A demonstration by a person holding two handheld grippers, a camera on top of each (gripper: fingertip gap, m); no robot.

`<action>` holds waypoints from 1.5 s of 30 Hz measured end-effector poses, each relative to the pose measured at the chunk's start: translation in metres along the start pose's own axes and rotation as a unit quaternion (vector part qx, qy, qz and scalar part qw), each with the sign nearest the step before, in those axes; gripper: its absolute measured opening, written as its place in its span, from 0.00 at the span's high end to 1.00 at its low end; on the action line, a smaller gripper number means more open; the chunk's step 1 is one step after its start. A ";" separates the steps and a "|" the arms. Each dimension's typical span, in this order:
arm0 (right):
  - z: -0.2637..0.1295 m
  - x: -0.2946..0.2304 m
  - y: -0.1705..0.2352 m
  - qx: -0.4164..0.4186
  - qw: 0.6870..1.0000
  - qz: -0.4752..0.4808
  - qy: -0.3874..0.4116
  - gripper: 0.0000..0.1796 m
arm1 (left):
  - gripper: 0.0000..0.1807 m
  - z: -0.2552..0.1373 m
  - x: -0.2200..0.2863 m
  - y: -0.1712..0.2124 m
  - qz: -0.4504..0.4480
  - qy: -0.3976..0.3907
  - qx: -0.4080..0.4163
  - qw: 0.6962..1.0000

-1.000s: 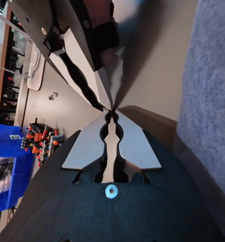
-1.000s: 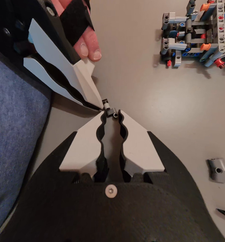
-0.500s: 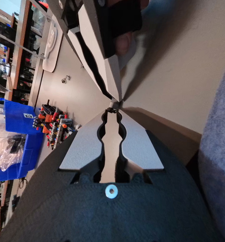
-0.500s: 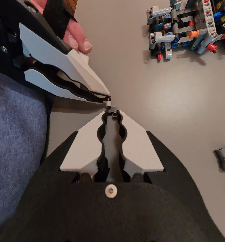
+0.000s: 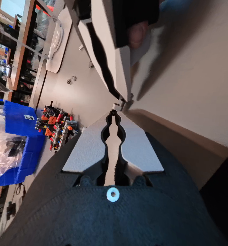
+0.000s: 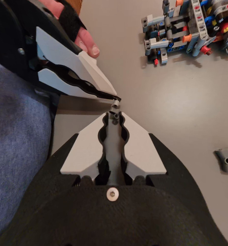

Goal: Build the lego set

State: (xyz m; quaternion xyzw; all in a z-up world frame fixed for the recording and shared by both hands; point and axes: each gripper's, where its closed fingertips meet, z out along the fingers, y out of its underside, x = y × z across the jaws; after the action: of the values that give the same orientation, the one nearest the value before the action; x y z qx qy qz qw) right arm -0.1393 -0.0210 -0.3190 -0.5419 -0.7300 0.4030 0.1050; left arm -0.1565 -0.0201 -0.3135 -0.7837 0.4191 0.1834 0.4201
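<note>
In the right wrist view, my right gripper (image 6: 114, 114) is shut on a small dark grey connector (image 6: 113, 111). A light grey sleeve (image 6: 116, 104) sticks up from the connector. My left gripper (image 6: 117, 99) comes in from the upper left, shut on a small black pin that sits at the sleeve's end. In the left wrist view, my left gripper (image 5: 112, 113) holds the black pin tip to tip against the grey connector (image 5: 118, 106) in my right gripper (image 5: 124, 100). The partly built lego model (image 6: 190, 33) stands on the grey table; it also shows in the left wrist view (image 5: 57, 126).
A blue bin (image 5: 20, 119) with clear plastic bags (image 5: 4, 153) stands beside the model. A loose grey piece (image 6: 227, 161) lies at the right. A small grey part (image 5: 70, 79) and a white pad (image 5: 55, 43) lie farther off. The person's blue-clad body (image 6: 17, 126) is at the table edge. The tips of both grippers are at nearly the same place. About 12 cm separates my right fingertips from the loose grey piece (image 6: 227, 161).
Both grippers stayed shut and tip to tip while shifting a little toward the model. The left gripper swung flatter, and the grey connector tilted with it.
</note>
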 end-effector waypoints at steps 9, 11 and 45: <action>-0.029 -0.005 -0.025 0.065 0.983 -0.170 0.038 0.84 | 0.99 -0.016 -0.028 -0.023 -0.304 0.181 0.147 0.924; -0.031 -0.006 -0.035 0.098 0.979 -0.174 0.043 0.84 | 0.99 -0.023 -0.027 -0.034 -0.340 0.240 0.185 0.890; -0.006 0.043 -0.057 0.078 0.971 -0.186 0.132 0.98 | 0.89 -0.028 -0.087 0.050 -0.347 0.105 0.120 0.924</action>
State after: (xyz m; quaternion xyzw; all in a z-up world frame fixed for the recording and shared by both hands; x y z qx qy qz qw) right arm -0.1925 0.0143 -0.2873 -0.4352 -0.7638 0.3573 0.3155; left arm -0.2492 -0.0137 -0.2674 -0.8388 0.1815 -0.1082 0.5018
